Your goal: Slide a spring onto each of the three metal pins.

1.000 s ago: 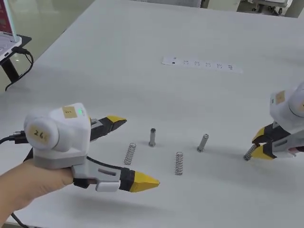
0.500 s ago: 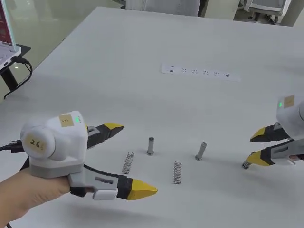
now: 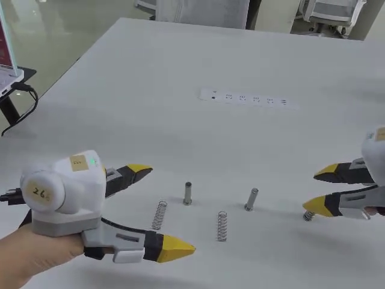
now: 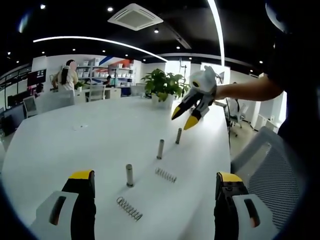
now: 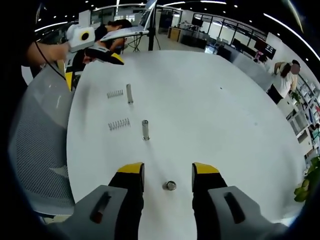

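Left tool: jaws spread wide, nothing between them. A hand holds it at the near left of the desk. In its own view the two yellow tips stand well apart above the desk surface. It also shows at the far end of the right gripper view.

Right tool: jaws parted, nothing gripped. It sits at the right edge of the head view, tips pointing left. It also shows in the left gripper view, raised above the desk.

Right pin: upright, just below the lower tip of the right tool. The third spring shows as coils around it. In the right gripper view the pin is seen from nearly above, in the gap ahead of the two tips and clear of both.

Middle pin: upright and bare, well apart from both tools.

Middle spring: lying flat on the desk, near and in front of the gap between the left and middle pins.

Left pin: upright and bare, ahead of the left tool's open jaws.

Left spring: lying flat just beside the left pin, on its near left, between the left tool's tips as the head view shows them.

Socket strip: set flat in the desk, well beyond the pins.
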Demonstrator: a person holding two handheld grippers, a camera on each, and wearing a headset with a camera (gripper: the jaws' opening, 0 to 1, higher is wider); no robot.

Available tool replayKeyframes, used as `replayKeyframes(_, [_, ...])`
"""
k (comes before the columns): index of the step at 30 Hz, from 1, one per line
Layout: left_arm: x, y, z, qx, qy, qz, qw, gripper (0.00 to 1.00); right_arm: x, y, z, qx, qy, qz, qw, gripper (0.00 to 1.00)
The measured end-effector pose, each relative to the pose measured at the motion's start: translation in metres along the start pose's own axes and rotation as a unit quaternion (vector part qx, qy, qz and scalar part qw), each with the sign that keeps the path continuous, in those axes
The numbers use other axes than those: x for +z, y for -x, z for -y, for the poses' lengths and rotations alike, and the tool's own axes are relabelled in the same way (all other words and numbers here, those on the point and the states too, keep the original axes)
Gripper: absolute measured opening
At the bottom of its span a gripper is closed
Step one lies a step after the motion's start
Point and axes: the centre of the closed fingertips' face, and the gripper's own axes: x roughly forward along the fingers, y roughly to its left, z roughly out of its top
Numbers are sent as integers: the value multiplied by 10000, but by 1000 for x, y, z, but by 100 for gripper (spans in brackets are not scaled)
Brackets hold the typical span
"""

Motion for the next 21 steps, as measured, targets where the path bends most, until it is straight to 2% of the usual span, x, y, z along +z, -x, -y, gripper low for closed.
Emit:
replayKeyframes(6, [2,1,-2,22,24,24,10000,98,8,8,-4,-88,-285,301,9991,36])
replayKeyframes(11, [0,1,-2,17,8,-11,10000,98,6,13,-9,-103,-382,383,9985,37])
replayKeyframes(16, [3,2,0,-18,11,27,10000,98,6,18,-14,-121,-462,597,9971,42])
replayKeyframes(17, [3,2,-1,-14,4,39,10000,98,6,18,-14,-118,-477,617,9969,47])
replayKeyframes(21, [5,4,-1,-12,-12,42,10000,98,-1,18,-15,-164,-498,557,9971,45])
